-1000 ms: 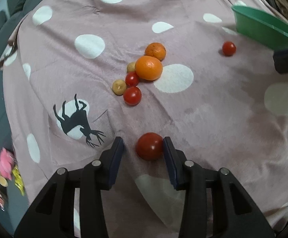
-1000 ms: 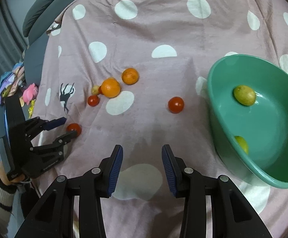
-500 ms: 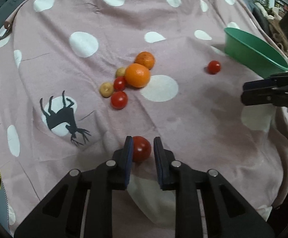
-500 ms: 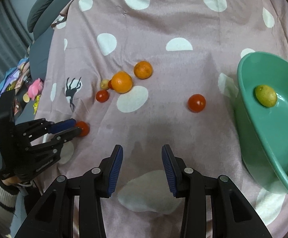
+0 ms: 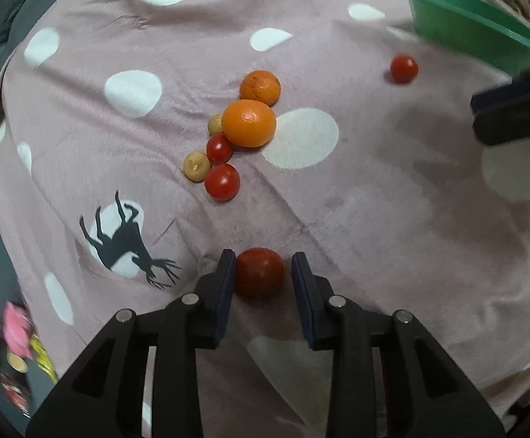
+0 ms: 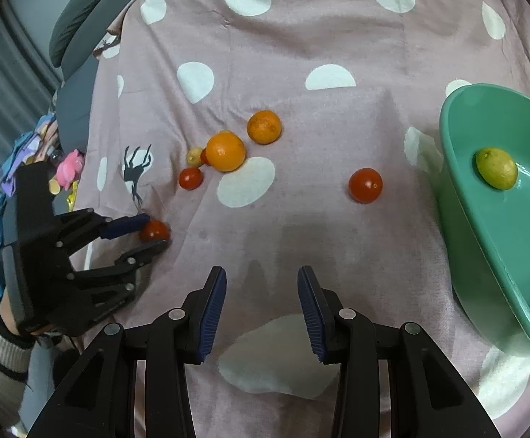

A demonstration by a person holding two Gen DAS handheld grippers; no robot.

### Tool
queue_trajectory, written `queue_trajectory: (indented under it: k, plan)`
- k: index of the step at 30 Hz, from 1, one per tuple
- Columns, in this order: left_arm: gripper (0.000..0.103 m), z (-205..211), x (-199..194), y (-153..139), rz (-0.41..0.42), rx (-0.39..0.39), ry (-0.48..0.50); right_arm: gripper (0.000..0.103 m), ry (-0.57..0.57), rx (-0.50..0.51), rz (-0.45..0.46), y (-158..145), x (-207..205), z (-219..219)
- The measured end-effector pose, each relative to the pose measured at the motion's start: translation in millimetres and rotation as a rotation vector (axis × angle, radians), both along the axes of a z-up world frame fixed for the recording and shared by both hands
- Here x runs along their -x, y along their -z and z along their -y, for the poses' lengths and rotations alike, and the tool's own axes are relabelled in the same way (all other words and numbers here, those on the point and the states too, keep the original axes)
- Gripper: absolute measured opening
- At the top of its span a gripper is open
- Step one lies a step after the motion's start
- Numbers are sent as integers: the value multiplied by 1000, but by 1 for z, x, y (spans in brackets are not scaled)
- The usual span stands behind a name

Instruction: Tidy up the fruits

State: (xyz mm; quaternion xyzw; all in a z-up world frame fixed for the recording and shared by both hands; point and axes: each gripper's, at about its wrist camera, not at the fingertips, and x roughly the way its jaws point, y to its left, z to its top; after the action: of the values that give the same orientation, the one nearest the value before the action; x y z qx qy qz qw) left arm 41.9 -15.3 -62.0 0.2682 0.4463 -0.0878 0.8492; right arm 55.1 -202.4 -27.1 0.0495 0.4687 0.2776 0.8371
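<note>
My left gripper (image 5: 263, 273) is open around a red tomato (image 5: 258, 273) lying on the pink dotted cloth; the left pad touches it, the right pad stands a little off. It also shows in the right wrist view (image 6: 154, 230) between the left gripper's fingers (image 6: 126, 223). Further out lie two oranges (image 5: 249, 122) (image 5: 260, 87), two small tomatoes (image 5: 222, 181) and two small yellowish fruits (image 5: 196, 166). A lone tomato (image 6: 365, 185) lies near the green bowl (image 6: 458, 197), which holds a yellow-green lemon (image 6: 496, 168). My right gripper (image 6: 262, 306) is open and empty above the cloth.
A black deer print (image 5: 122, 241) marks the cloth left of the left gripper. Toys and clutter (image 6: 68, 164) lie off the cloth's left edge. Grey cushions (image 6: 82, 25) lie at the far left. The right gripper's fingers (image 5: 513, 116) show at the right in the left wrist view.
My left gripper closed on the tomato half a second ago and has opened again; the tomato rests on the cloth between its pads. The right gripper has drifted leftward, so the bowl sits further right.
</note>
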Motion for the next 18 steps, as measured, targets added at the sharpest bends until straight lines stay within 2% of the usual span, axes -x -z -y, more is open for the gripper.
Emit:
queue_trajectory:
  k: [2, 5, 7, 9, 12, 15, 18]
  plan:
    - [27, 0, -1, 0, 5, -15, -2, 41, -7, -1, 1, 0, 1, 0]
    - [26, -8, 0, -7, 12, 48, -27, 41, -12, 0, -2, 1, 2, -1]
    - [18, -16, 3, -18, 24, 156, -41, 41, -23, -2, -8, 2, 0, -4]
    - [18, -25, 6, -32, 45, 274, -62, 41, -48, -6, -15, 3, -4, -12]
    - [18, -38, 6, -44, 63, 397, -98, 41, -94, -11, -12, 2, -12, -30]
    - [18, -46, 6, -44, 43, 423, -118, 41, -122, -6, -19, 4, -22, -49]
    - [18, -43, 13, -42, 27, 402, -99, 41, -166, 9, -30, 4, -30, -65]
